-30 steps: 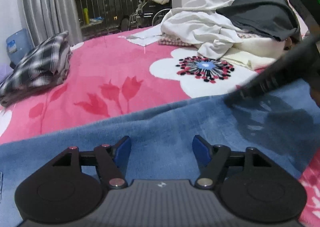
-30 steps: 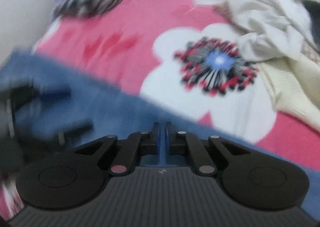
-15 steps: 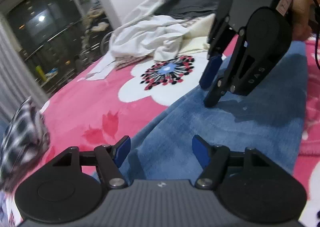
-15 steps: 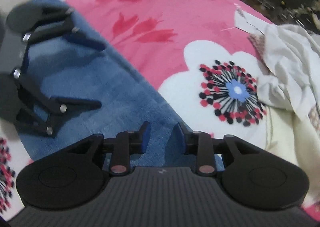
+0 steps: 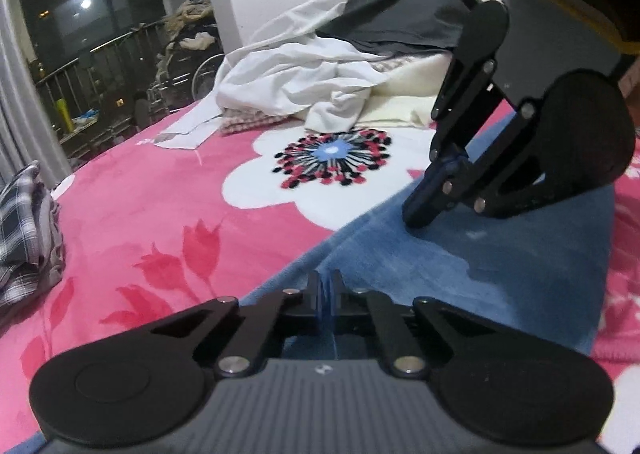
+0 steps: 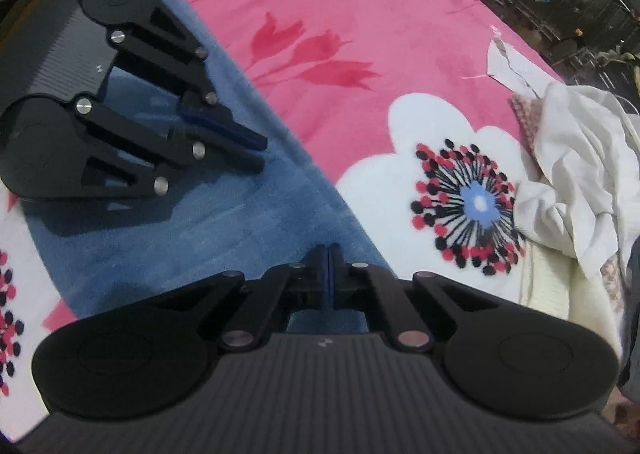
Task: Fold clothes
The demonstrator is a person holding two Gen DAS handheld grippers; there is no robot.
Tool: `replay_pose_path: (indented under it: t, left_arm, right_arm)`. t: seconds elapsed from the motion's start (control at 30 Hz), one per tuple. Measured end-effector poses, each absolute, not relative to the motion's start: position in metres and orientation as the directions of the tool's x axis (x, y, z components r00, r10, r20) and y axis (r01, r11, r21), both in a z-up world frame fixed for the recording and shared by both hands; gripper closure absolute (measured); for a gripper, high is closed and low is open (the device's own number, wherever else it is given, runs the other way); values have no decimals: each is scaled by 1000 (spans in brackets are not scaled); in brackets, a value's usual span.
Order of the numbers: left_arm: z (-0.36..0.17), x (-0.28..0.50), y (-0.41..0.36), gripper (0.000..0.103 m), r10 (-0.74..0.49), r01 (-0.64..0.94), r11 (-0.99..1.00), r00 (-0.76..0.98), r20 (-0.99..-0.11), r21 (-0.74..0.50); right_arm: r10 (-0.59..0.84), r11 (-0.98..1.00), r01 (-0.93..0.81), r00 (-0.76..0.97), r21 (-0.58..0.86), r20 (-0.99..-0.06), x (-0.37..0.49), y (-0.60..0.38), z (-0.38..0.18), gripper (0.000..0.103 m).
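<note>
Item: blue garment [image 5: 500, 286], both grippers newly clamped along its upper edge.

Left gripper [image 5: 327, 294], jaws wide half a second ago, now shut on the garment's edge at 6 o'clock in its own view; right gripper [image 6: 327, 274], then narrowly parted, likewise pinches the same edge, standing at 2 o'clock from the left. Judged ready to lift for a fold. Surface: pink floral blanket [image 5: 160, 193]. Unfolded clothes pile [image 5: 320, 81] at 12 o'clock; plaid garment [image 5: 24, 230] at 9 o'clock; dark window [image 5: 80, 13] at 10 o'clock.
</note>
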State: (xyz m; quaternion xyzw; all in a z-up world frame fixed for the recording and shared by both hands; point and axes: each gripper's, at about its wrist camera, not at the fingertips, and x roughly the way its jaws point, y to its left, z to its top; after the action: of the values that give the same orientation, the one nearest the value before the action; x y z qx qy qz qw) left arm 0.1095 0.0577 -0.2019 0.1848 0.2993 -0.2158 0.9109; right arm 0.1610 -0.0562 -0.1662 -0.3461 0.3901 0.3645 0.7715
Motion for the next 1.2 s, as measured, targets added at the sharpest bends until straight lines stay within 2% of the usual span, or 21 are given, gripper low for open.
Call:
replay_pose_path:
  t: [0.2,0.27,0.33,0.37,0.43,0.5,0.63,0.73,0.9,1.0,1.03,1.07,1.1,1.13,1.17,1.2]
  left_arm:
    - [-208,117,53,103,-248,498,831,733,-633,250]
    - [-203,116,54,100,-256,519,815,722,-643,258]
    - [-200,115,57,90,-271,550,791,707,-654,267]
    - [-200,114,58,78,-269,559,779,707,-654,284]
    - [-200,118,61,62,-263,568,766,704,-660,302]
    - [-198,126,66,59,-278,585,764,679,-680,272]
    - [-192,141,79,62,-340,640,749,593,-730,171]
    - [-189,139,80,71,-365,684,713,549,-752,154]
    - [-196,136,76,67,-363,701,686,562,-743,196]
    - [-197,139,76,68,-367,698,696,548,-751,169]
    - [-198,140,77,70,-371,693,705,544,-753,153]
    - [-198,140,78,76,-376,686,715,542,-752,137]
    - [-198,138,78,79,-379,680,722,546,-747,131]
    - [-197,133,76,88,-373,673,725,562,-738,146]
    - [-197,126,73,95,-359,665,724,590,-723,182]
    - [-197,120,70,98,-344,654,725,618,-707,218]
  right_arm:
    - [268,523,-809,455,-268,-849,170,-53,-174,103]
    - [301,527,-816,439,-236,-847,170,-56,-166,102]
    - [339,531,-825,417,-194,-843,172,-61,-159,101]
    - [351,529,-832,394,-168,-849,174,-62,-157,99]
    - [347,524,-836,384,-163,-856,179,-63,-158,92]
    - [331,513,-843,366,-160,-870,186,-61,-162,81]
    - [339,509,-857,281,-75,-898,202,-62,-164,80]
    - [348,494,-869,199,-1,-916,207,-65,-162,79]
    - [338,500,-866,189,6,-922,209,-63,-167,75]
    - [342,514,-857,183,21,-922,213,-62,-166,73]
    - [337,516,-856,181,20,-924,213,-61,-168,73]
    - [332,519,-855,185,15,-925,212,-60,-169,73]
    - [324,521,-854,192,5,-926,210,-58,-169,78]
    - [316,512,-859,205,-15,-926,206,-56,-168,83]
    - [303,490,-870,234,-60,-924,199,-52,-166,93]
    - [289,463,-879,272,-115,-918,190,-49,-164,99]
